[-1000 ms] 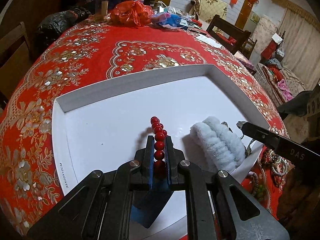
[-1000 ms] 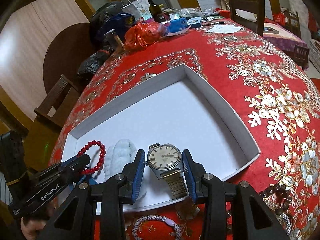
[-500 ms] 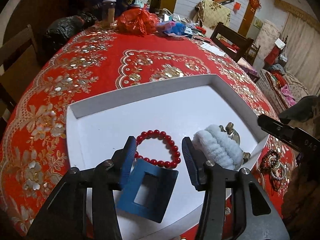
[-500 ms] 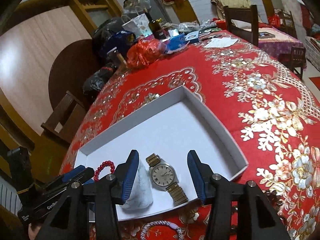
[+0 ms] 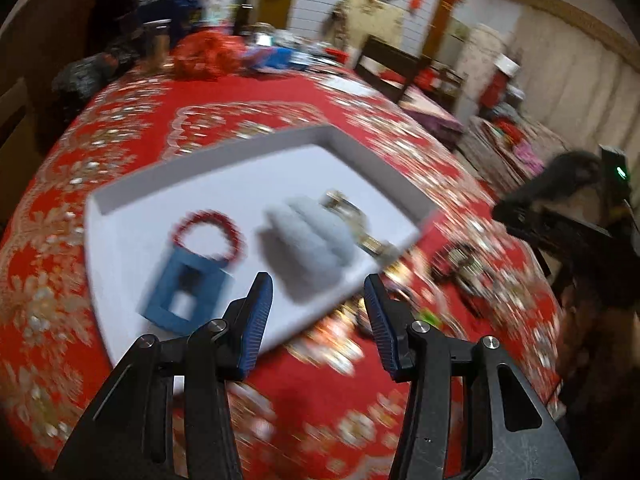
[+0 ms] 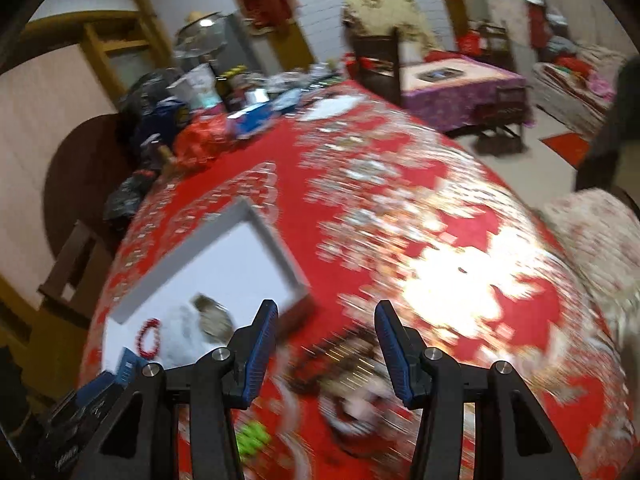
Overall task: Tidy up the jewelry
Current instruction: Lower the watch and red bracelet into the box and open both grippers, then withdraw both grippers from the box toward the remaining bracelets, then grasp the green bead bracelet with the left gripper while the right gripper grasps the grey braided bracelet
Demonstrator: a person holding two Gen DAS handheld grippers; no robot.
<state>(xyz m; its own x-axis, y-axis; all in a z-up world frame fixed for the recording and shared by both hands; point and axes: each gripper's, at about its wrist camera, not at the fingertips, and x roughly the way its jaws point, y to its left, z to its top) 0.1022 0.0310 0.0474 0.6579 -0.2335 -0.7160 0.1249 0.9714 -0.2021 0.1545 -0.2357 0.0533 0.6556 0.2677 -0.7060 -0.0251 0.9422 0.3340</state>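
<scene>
A white tray [image 5: 224,168] on the red tablecloth holds a red bead bracelet [image 5: 208,234], a blue rectangular clip [image 5: 184,292], a white fluffy scrunchie [image 5: 308,236] and a gold watch [image 5: 352,220]. My left gripper [image 5: 318,320] is open and empty, raised over the tray's near edge. My right gripper [image 6: 326,354] is open and empty above a blurred pile of loose bracelets [image 6: 344,364] on the cloth right of the tray [image 6: 224,256]. That pile also shows in the left wrist view [image 5: 464,264]. Both views are motion-blurred.
The far end of the table carries red and blue bags, a bottle and papers [image 5: 208,56]. Wooden chairs [image 6: 380,60] stand beyond the table. A green bead item [image 6: 250,442] lies on the cloth near my right gripper.
Both grippers opened, releasing the red bracelet and the watch into the tray, then pulled back and swung right. The right gripper now hovers over the loose bracelets.
</scene>
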